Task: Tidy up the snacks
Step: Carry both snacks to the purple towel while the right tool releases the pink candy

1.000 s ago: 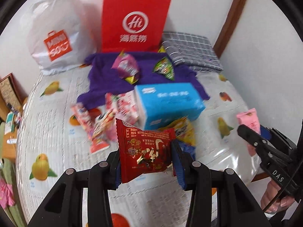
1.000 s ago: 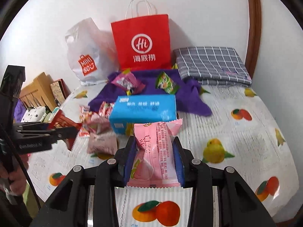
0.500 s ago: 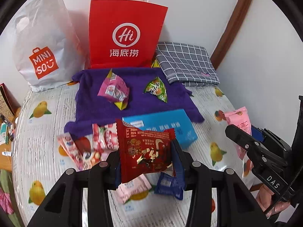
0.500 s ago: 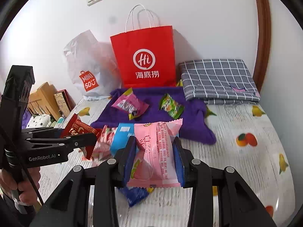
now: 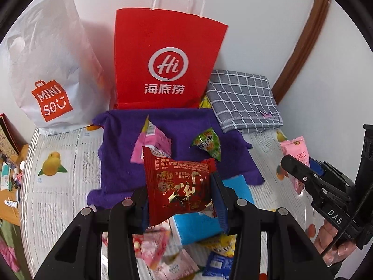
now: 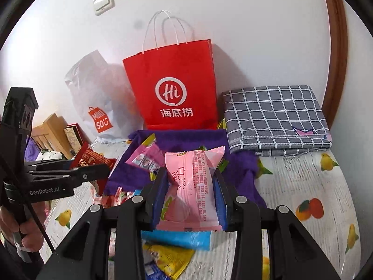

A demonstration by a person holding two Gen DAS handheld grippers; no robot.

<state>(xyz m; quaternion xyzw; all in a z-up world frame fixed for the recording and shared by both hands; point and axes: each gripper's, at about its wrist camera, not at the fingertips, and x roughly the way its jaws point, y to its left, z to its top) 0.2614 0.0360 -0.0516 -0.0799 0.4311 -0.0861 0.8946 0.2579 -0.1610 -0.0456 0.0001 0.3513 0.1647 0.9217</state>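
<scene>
My left gripper point(image 5: 179, 191) is shut on a red snack packet point(image 5: 177, 184) and holds it above the near edge of a purple cloth point(image 5: 121, 161). My right gripper point(image 6: 190, 186) is shut on a pink snack packet point(image 6: 191, 186), also over the purple cloth point(image 6: 186, 143). A pink packet point(image 5: 151, 140) and a green packet point(image 5: 207, 143) lie on the cloth. A blue box point(image 5: 198, 224) and several loose packets point(image 5: 163, 252) lie on the table below the grippers. The right gripper shows at the right of the left wrist view point(image 5: 300, 165).
A red paper bag point(image 5: 163, 58) stands upright behind the cloth against the wall. A white Miniso bag point(image 5: 51, 70) stands to its left, a folded grey checked cloth point(image 5: 242, 98) to its right. The fruit-print tablecloth point(image 6: 303, 186) covers the table. Clutter sits off the left edge.
Both grippers have moved forward toward the purple cloth and red bag, each still holding its packet. The blue box and loose snacks now lie beneath them.
</scene>
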